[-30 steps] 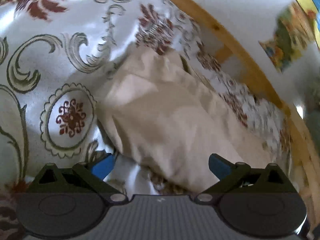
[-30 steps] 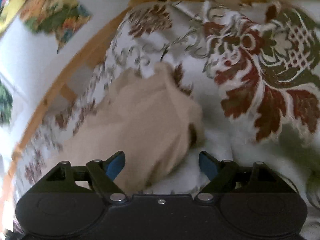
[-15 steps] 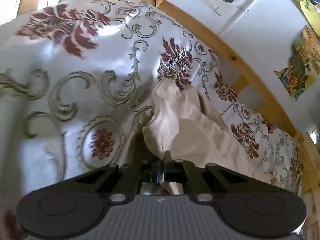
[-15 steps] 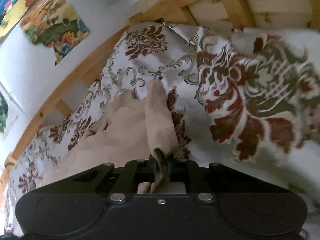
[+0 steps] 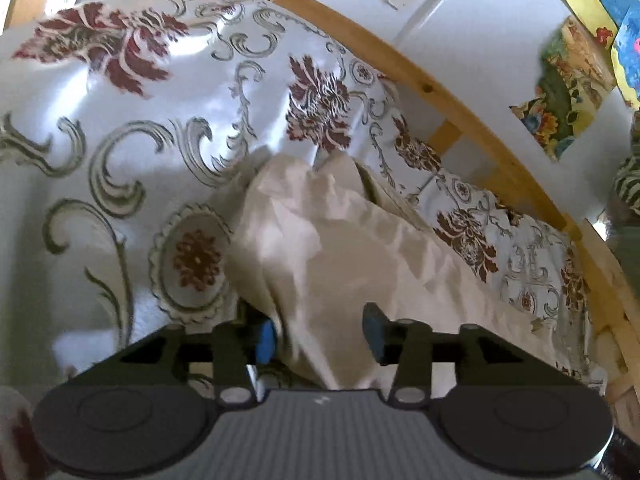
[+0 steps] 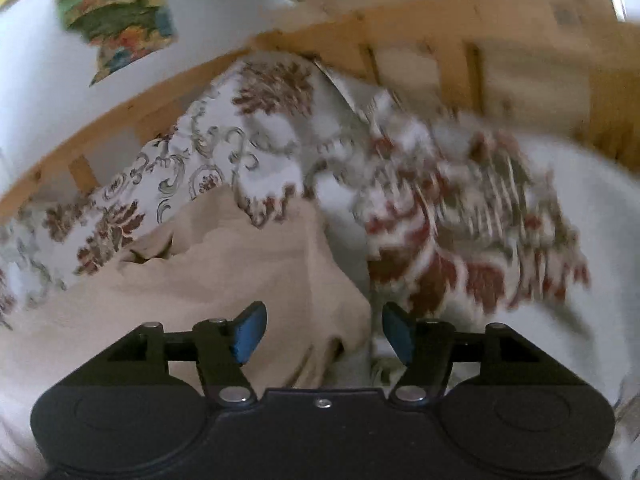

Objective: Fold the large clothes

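Both hand-held grippers, left (image 5: 320, 338) and right (image 6: 322, 338), now spread, have released the cloth (image 5: 344, 248) onto the bed (image 5: 120, 152), so this fold looks laid.

The left gripper (image 5: 320, 334) is showing a matte black body with a ribbed grey centre panel at 6 o'clock, two round housings, silver pivot screws and blue pads (image 5: 266, 338). The right gripper (image 6: 322, 334) is wearing the same black shell, smooth in the middle, with silver screws and blue pads (image 6: 248, 332).
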`<move>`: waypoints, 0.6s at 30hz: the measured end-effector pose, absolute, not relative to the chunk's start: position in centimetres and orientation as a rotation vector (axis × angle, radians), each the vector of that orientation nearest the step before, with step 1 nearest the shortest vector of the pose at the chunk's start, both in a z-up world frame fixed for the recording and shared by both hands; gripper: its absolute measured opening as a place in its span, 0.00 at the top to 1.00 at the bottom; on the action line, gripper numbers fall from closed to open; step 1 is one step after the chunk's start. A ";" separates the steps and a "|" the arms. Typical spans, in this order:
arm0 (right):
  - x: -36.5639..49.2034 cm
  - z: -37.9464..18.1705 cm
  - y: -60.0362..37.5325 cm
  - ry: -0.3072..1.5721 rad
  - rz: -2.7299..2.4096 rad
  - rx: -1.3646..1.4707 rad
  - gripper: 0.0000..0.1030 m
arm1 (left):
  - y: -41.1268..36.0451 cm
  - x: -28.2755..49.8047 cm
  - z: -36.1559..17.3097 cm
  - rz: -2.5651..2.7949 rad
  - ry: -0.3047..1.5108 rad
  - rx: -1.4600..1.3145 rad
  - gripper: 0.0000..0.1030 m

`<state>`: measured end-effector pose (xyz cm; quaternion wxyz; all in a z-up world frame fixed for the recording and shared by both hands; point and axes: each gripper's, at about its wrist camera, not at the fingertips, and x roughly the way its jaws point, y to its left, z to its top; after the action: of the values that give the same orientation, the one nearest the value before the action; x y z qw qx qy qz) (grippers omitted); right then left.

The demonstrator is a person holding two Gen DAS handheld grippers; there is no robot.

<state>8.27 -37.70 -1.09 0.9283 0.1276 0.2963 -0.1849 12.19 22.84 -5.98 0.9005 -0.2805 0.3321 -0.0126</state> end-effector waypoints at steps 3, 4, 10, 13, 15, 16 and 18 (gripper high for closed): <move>9.3 -0.3 -34.2 0.499 -0.289 0.061 0.25 | 22.6 12.6 -6.5 -0.044 0.703 -0.572 0.43; 9.8 -0.3 -32.7 0.459 -0.237 -0.016 0.21 | 22.6 12.7 -6.6 -0.043 0.702 -0.575 0.42; 15.3 -1.7 -24.8 0.371 0.045 -0.225 0.18 | 23.3 13.0 -7.2 -0.038 0.686 -0.612 0.27; 19.0 -2.8 -21.4 0.396 0.107 -0.280 0.19 | 23.0 12.9 -7.0 -0.061 0.669 -0.602 0.16; 20.9 -3.7 -19.5 0.448 0.136 -0.329 0.24 | 22.8 13.0 -6.9 -0.083 0.676 -0.584 0.15; 21.6 -4.0 -18.7 0.468 0.145 -0.356 0.26 | 22.7 13.0 -6.9 -0.091 0.681 -0.573 0.15; 21.8 -5.0 -17.6 0.502 0.146 -0.403 0.26 | 22.6 12.9 -7.0 -0.094 0.687 -0.560 0.15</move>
<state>21.77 -17.55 -4.99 0.9461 -0.1976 0.2464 0.0717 12.95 22.62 -6.95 0.9023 -0.2710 0.3321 -0.0454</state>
